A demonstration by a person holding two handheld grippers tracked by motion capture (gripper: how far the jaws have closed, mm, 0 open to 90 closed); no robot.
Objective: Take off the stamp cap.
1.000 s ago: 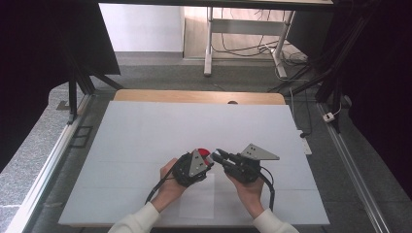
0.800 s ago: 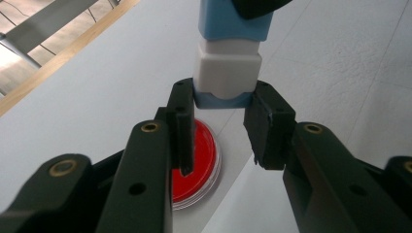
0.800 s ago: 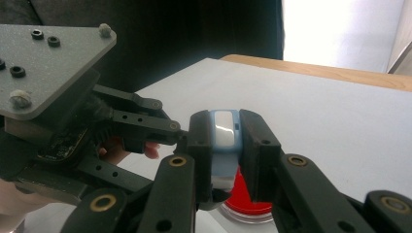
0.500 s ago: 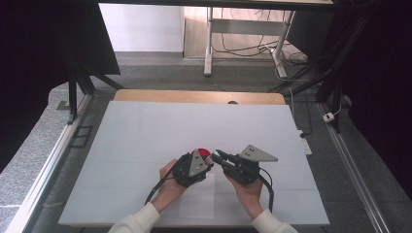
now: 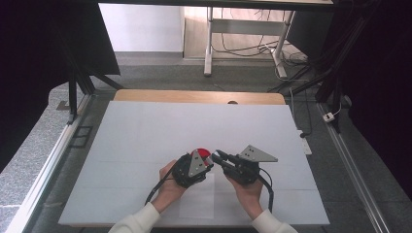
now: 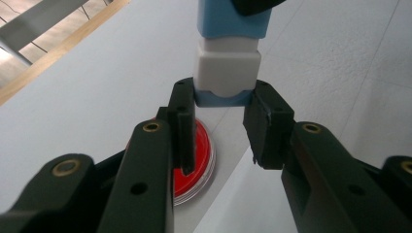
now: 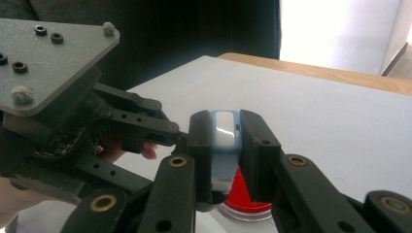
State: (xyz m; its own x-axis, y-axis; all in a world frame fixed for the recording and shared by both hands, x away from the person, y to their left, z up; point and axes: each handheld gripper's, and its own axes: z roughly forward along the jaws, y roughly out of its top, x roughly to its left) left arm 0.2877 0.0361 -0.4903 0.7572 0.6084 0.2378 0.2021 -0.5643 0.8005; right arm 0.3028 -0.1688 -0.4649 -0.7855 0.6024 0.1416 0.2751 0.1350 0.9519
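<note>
The blue-and-white block (image 6: 228,58) hangs just above the red disc (image 6: 199,160), clamped at its near end by the left gripper (image 6: 221,114) and at its far end by the right gripper (image 7: 224,141); the disc lies on the white bench (image 5: 145,141).

The white surface (image 5: 145,131) had a wooden strip along its far edge. A red round dish (image 6: 201,155) lay flat on it near the front middle.

A white table top (image 5: 145,141) with a wooden far edge (image 5: 170,95).
</note>
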